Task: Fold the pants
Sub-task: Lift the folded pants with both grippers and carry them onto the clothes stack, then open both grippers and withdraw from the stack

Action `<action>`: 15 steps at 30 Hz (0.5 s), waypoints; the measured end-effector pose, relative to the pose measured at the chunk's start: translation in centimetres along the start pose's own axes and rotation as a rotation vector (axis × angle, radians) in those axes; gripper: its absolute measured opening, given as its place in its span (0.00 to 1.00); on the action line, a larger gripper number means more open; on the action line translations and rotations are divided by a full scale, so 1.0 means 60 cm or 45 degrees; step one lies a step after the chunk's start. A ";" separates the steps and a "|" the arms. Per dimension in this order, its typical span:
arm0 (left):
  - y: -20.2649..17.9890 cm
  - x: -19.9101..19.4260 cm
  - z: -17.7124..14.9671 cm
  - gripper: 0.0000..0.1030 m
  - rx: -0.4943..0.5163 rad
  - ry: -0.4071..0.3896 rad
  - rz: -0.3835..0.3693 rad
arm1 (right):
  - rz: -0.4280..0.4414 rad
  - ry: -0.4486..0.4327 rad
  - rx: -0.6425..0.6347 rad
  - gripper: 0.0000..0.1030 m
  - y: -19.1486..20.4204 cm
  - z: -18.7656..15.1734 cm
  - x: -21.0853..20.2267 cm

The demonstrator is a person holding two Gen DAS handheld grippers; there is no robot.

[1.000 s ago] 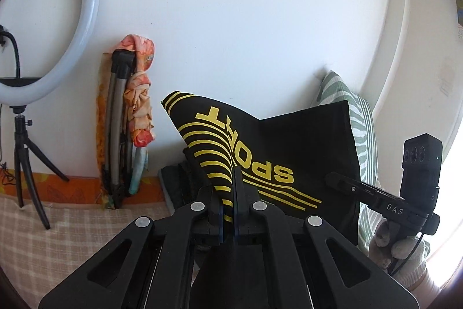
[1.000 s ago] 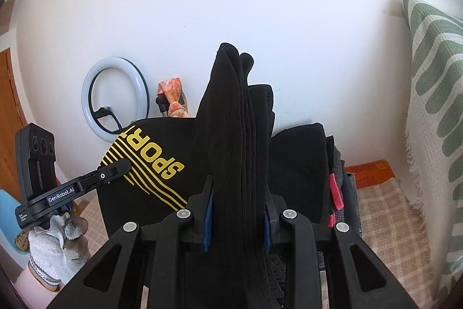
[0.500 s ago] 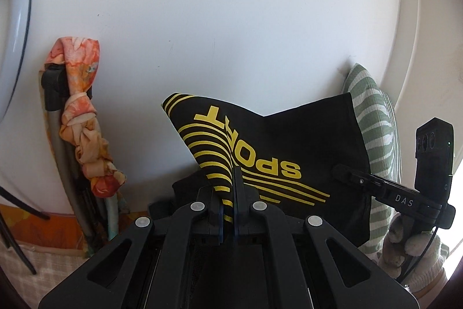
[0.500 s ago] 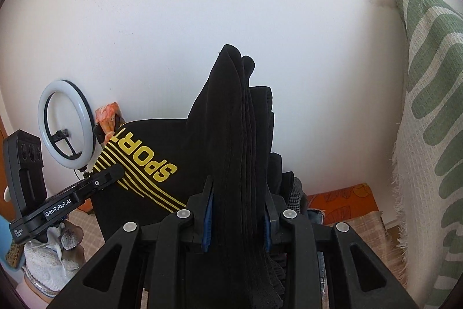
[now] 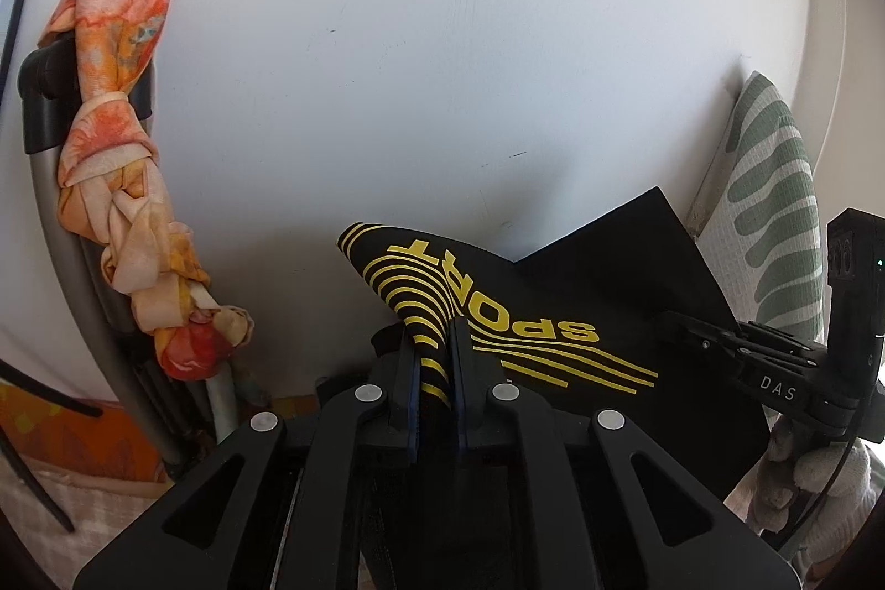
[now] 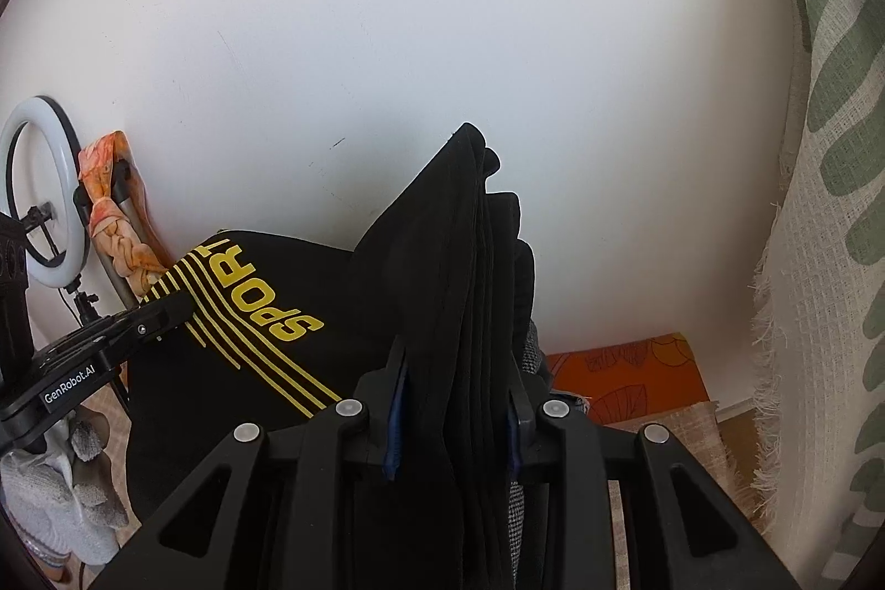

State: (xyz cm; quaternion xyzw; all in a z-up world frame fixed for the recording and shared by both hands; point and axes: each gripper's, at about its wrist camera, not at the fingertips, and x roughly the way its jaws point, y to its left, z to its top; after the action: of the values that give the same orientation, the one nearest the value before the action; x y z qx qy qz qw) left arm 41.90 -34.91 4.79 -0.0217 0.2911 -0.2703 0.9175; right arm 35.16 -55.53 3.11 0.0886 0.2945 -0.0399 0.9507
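Note:
The pants (image 5: 581,313) are black with yellow stripes and the word SPORT. They are held up in the air between both grippers. My left gripper (image 5: 434,352) is shut on the striped edge. In the right wrist view my right gripper (image 6: 456,369) is shut on a thick bunch of several black layers of the pants (image 6: 470,269). The right gripper shows at the right of the left wrist view (image 5: 774,369), the left gripper at the left of the right wrist view (image 6: 99,352). What lies below the pants is hidden.
A white wall fills the background. A green-striped white cushion (image 6: 829,203) leans at the right. A folded frame with an orange cloth tied on it (image 5: 127,214) leans on the wall at the left. A ring light (image 6: 41,214) stands beyond. A checked and orange cover (image 6: 636,380) lies below.
Both grippers have moved forward toward the wall, still holding the pants. The ring light has slid out of the left view and the tied orange cloth looks larger.

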 end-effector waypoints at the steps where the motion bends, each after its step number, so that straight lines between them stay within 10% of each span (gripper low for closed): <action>1: 0.004 -0.001 0.000 0.11 -0.013 0.001 0.007 | -0.021 0.001 0.007 0.31 -0.002 0.000 0.000; 15: 0.009 -0.056 -0.015 0.12 0.016 0.009 -0.011 | -0.093 -0.033 0.033 0.49 -0.008 -0.009 -0.062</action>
State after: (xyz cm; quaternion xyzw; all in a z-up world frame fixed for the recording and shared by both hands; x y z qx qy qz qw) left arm 39.40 -32.65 5.69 -0.0161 0.2927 -0.2761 0.9153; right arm 31.76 -55.79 4.71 0.0894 0.2847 -0.0795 0.9511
